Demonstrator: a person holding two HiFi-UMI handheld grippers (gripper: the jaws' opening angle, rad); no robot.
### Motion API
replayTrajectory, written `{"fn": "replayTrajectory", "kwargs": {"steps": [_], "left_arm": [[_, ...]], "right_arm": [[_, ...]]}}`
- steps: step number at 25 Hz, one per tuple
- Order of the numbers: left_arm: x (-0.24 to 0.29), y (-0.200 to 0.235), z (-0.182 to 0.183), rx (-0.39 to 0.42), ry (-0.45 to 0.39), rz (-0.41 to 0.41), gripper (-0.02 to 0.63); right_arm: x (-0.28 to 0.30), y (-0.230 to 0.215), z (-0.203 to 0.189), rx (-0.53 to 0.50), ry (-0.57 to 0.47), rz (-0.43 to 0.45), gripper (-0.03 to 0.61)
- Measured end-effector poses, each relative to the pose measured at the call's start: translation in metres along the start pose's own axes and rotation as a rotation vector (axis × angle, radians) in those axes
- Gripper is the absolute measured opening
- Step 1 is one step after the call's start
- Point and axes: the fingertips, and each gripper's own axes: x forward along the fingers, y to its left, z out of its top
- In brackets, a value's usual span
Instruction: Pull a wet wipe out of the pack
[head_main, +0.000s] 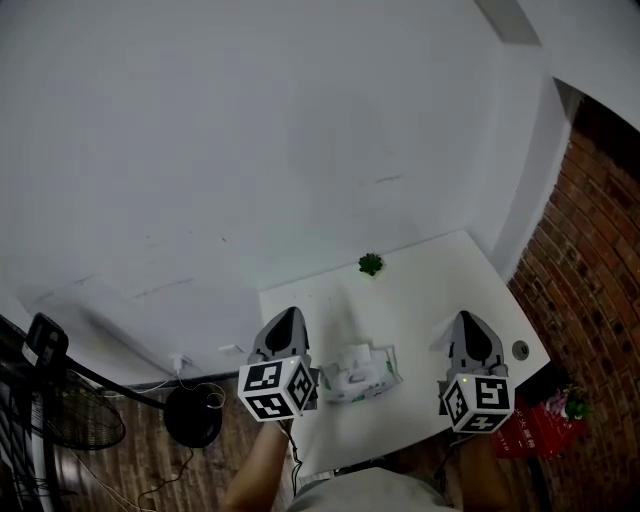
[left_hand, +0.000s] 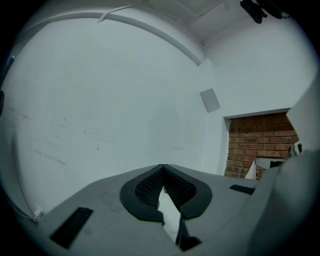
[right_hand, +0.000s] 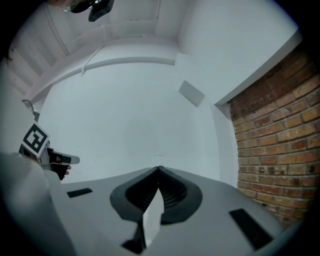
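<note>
on the white table (head_main: 420, 290) sits the wipe pack (head_main: 357, 375), print unreadable; left gripper (head_main: 287, 318) and right gripper (head_main: 467, 320) both pressed together.

Wet wipe pack (head_main: 360, 372) lay on table (head_main: 420, 290), blocking the lane between left gripper (head_main: 288, 314) and right gripper (head_main: 468, 318). Bare tabletop lay beyond. Small green plant (head_main: 371, 264) stood at far edge, against white wall (head_main: 250, 150).

Dim, flat light, dark warped fisheye edges
</note>
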Motion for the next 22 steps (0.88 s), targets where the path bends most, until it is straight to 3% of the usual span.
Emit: {"fn": "replayTrajectory", "kwargs": {"steps": [22], "left_arm": [[-0.001, -0.001, 0.001, -0.012, -0.004, -0.009, 0.0]], "right_arm": [[-0.004, -0.002, 0.008, 0.034, -0.014, -0.001, 0.002]]}}
